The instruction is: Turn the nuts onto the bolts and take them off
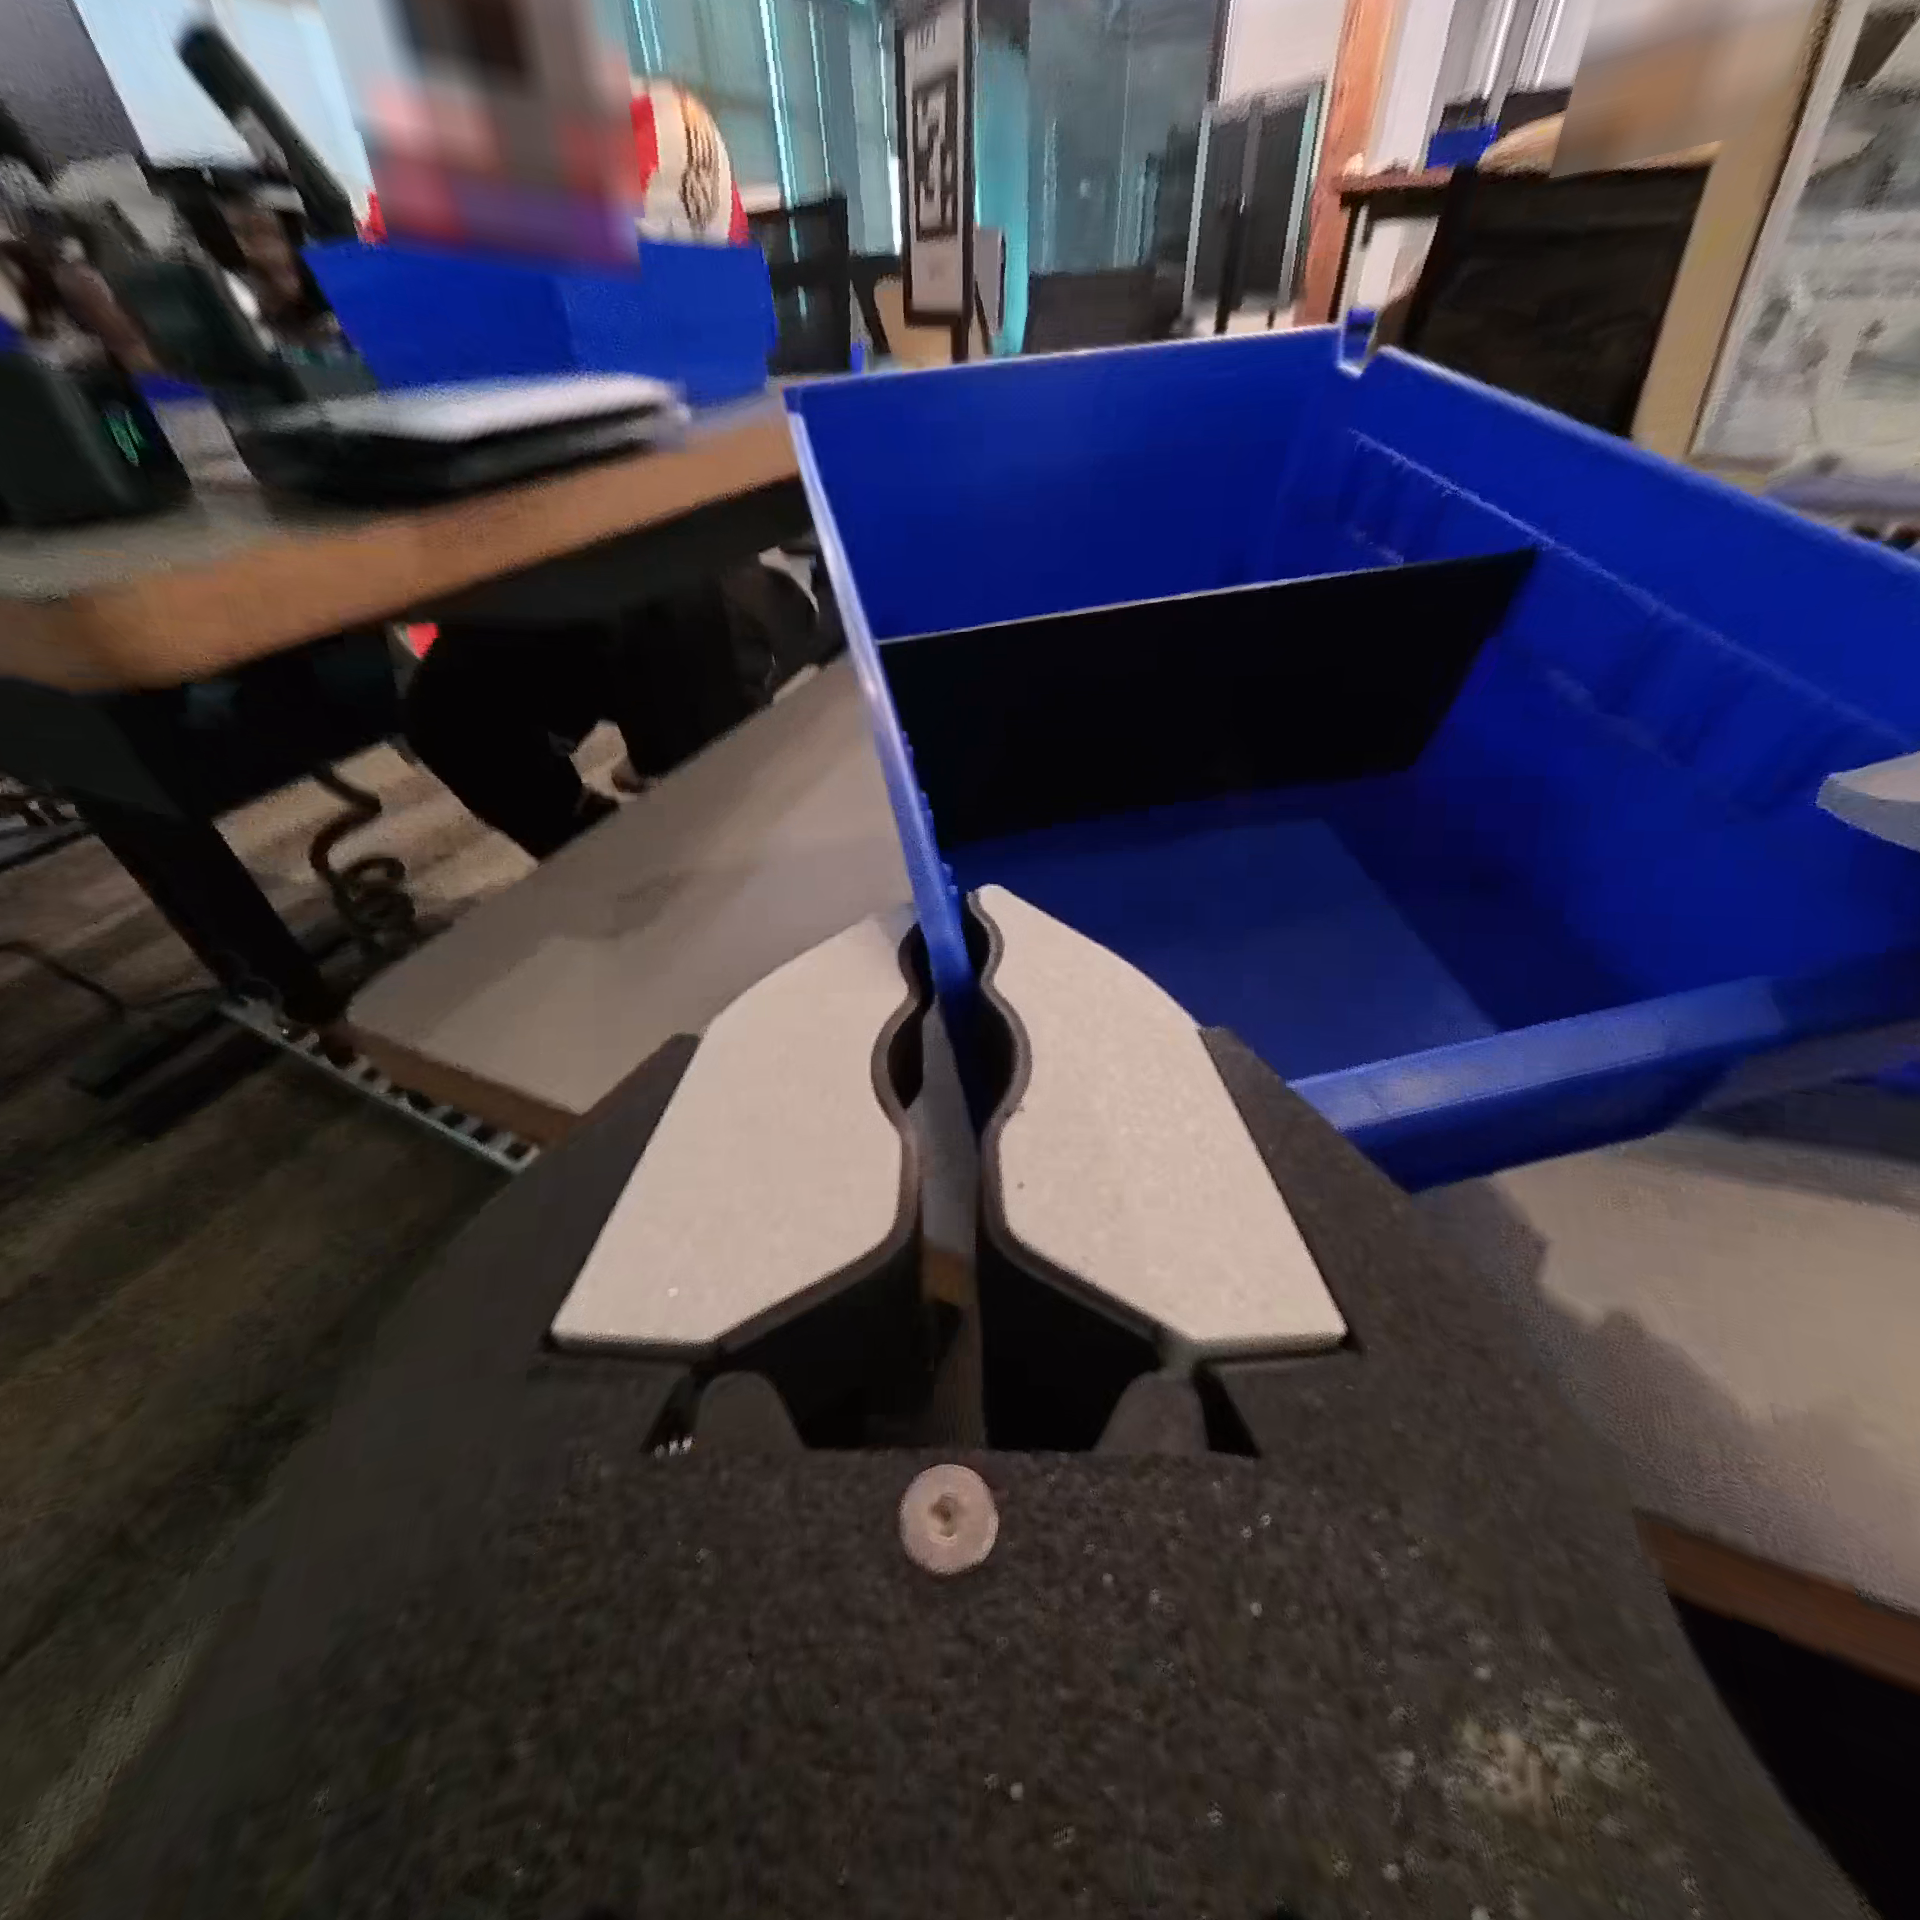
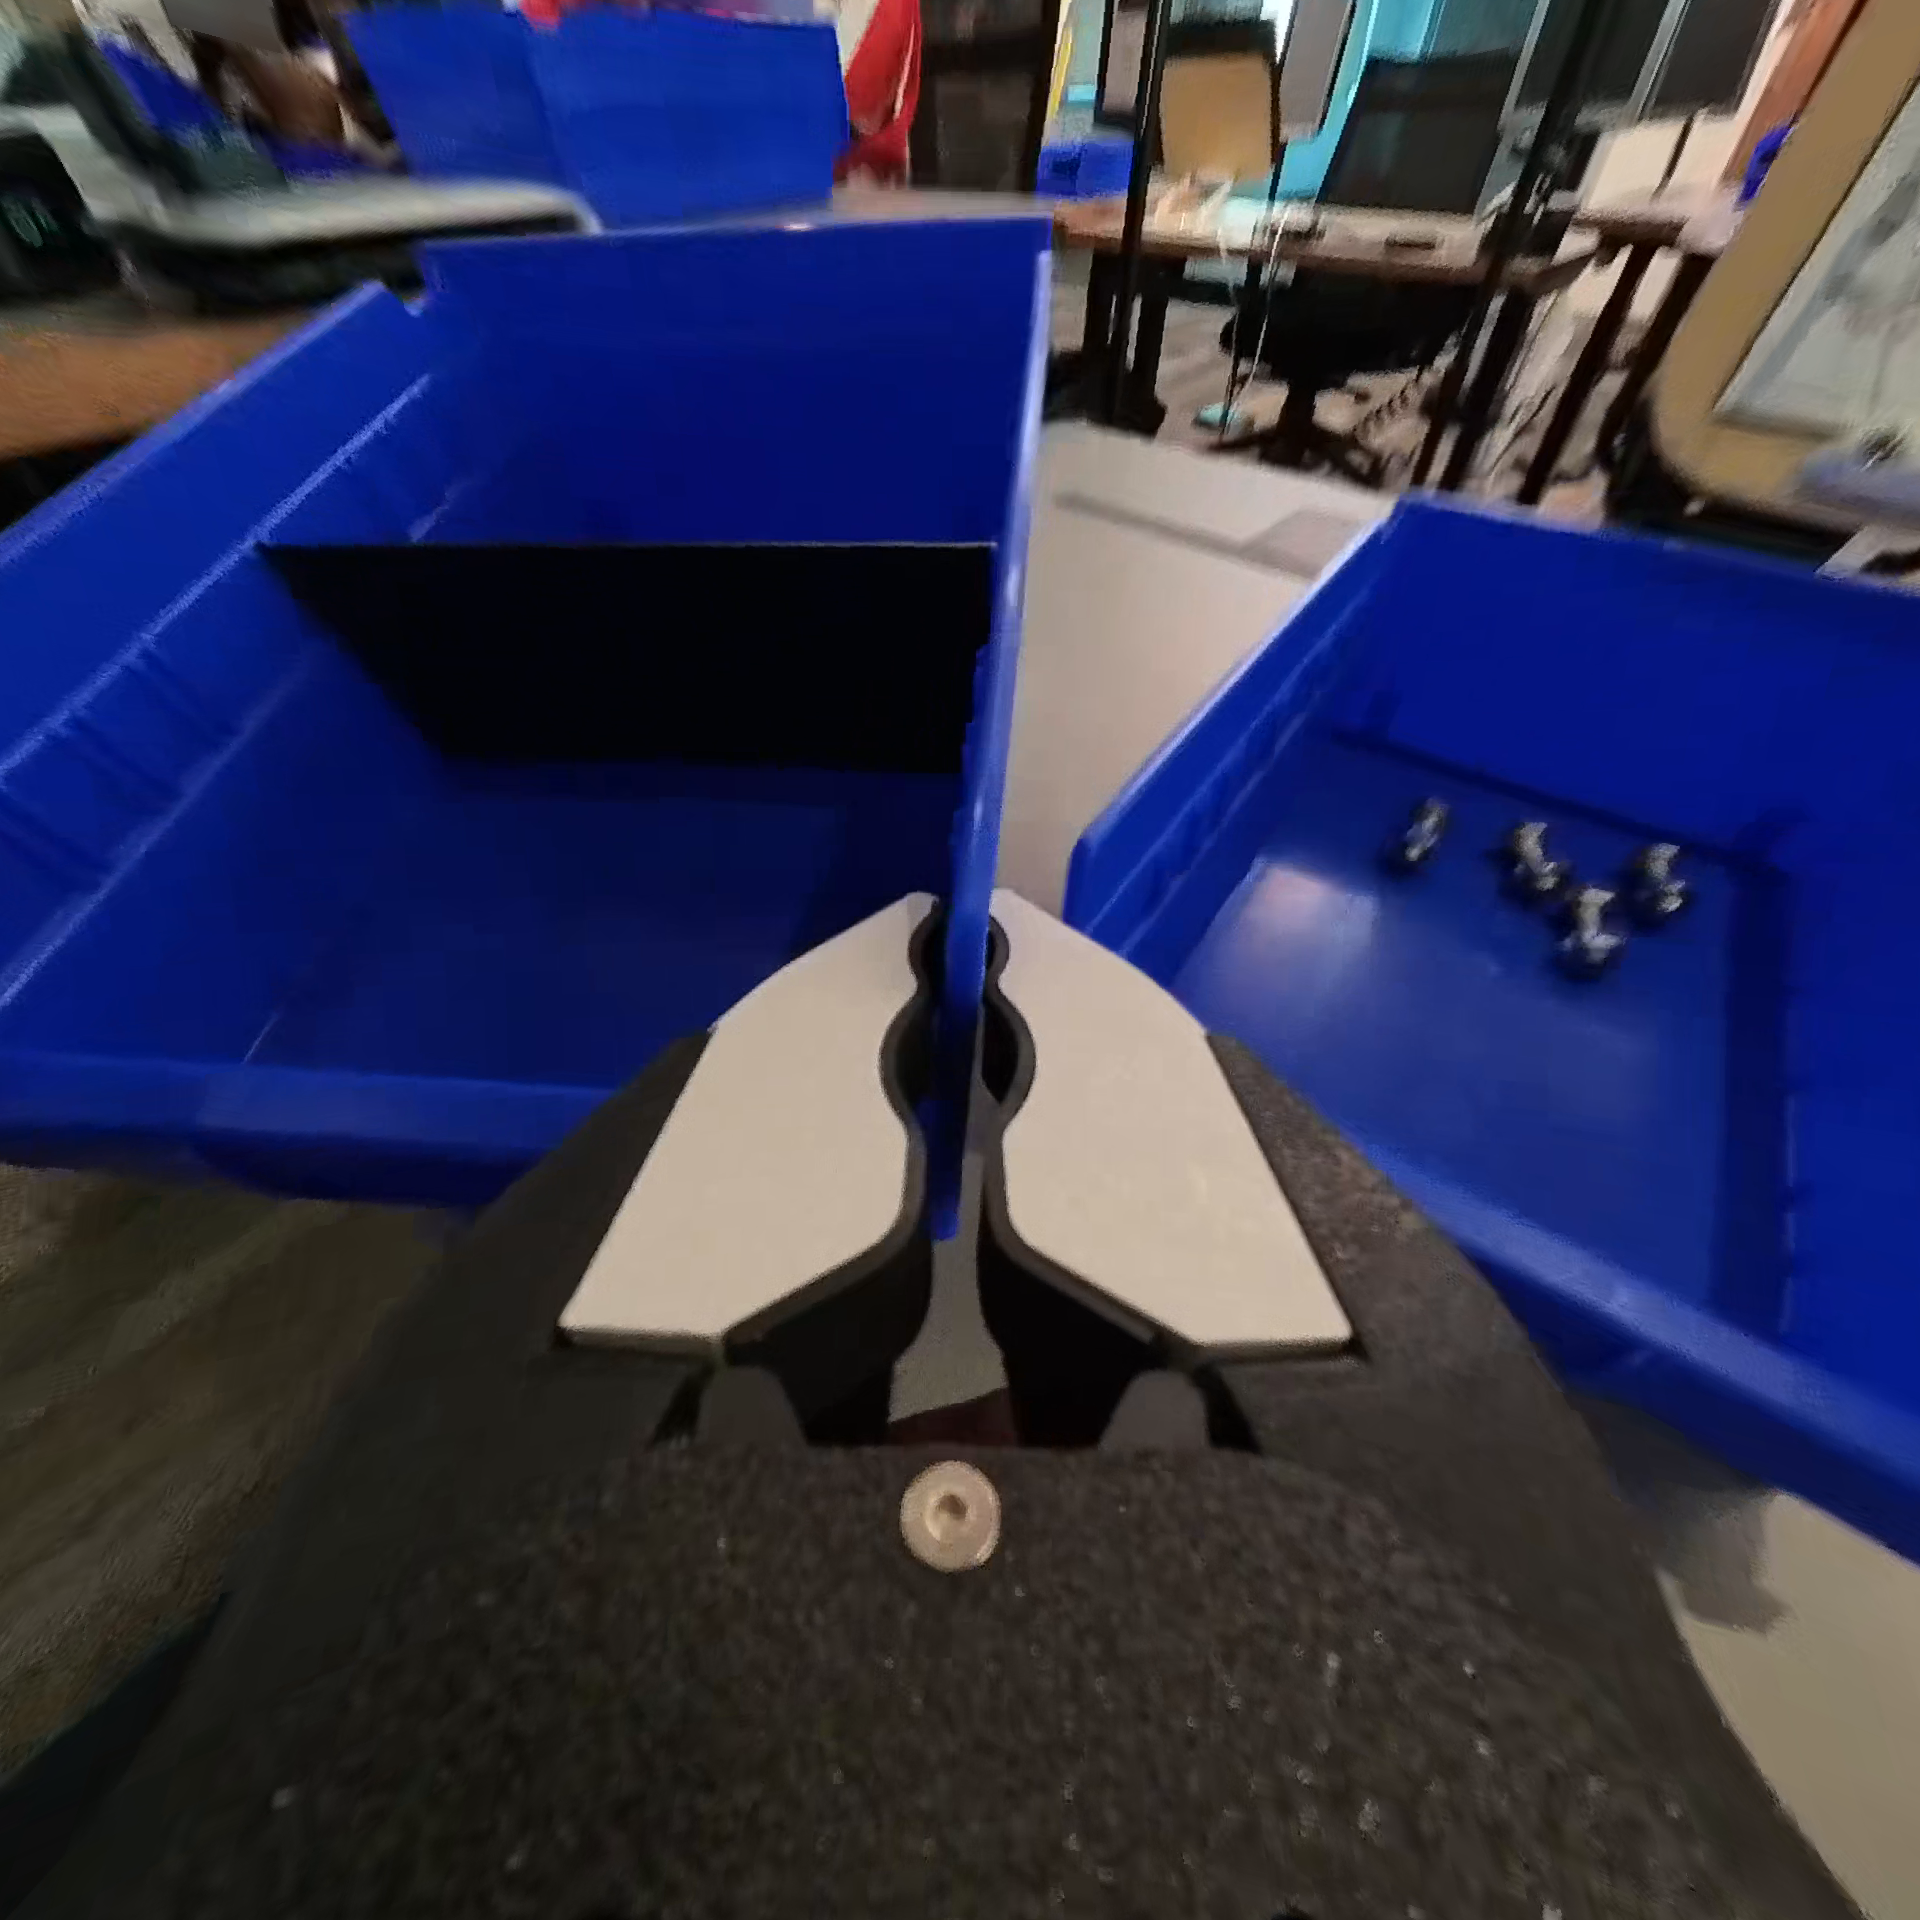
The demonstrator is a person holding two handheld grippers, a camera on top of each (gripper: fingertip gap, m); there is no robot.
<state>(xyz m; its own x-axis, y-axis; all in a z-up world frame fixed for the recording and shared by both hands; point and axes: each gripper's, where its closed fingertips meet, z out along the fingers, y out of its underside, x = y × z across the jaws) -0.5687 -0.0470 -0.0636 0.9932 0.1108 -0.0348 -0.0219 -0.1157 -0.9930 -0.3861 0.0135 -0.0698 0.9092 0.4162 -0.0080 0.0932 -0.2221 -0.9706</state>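
We clamp both jaws on opposite side walls of the divided blue bin [image 1: 1299, 499], and only the right wrist view shows bolts [image 2: 1579, 883] in a second bin [image 2: 1558, 644] right of its jaws.

The large blue plastic bin [image 1: 1195, 499] has smooth, faintly glossy walls, and a matt black flat divider panel [image 1: 1174, 707] stands across it. Clamped on its walls, the left gripper [image 1: 951, 935] and right gripper [image 2: 961, 935] show matt, finely grained pale grey finger pads [image 1: 769, 1143] set in rough, speckled black bodies. Right of that bin, a smaller glossy blue plastic bin [image 2: 1455, 1091] holds shiny silver metal bolts [image 2: 1590, 925]. Left of the large bin, a brown wood-topped desk [image 1: 395, 582] looks matt.
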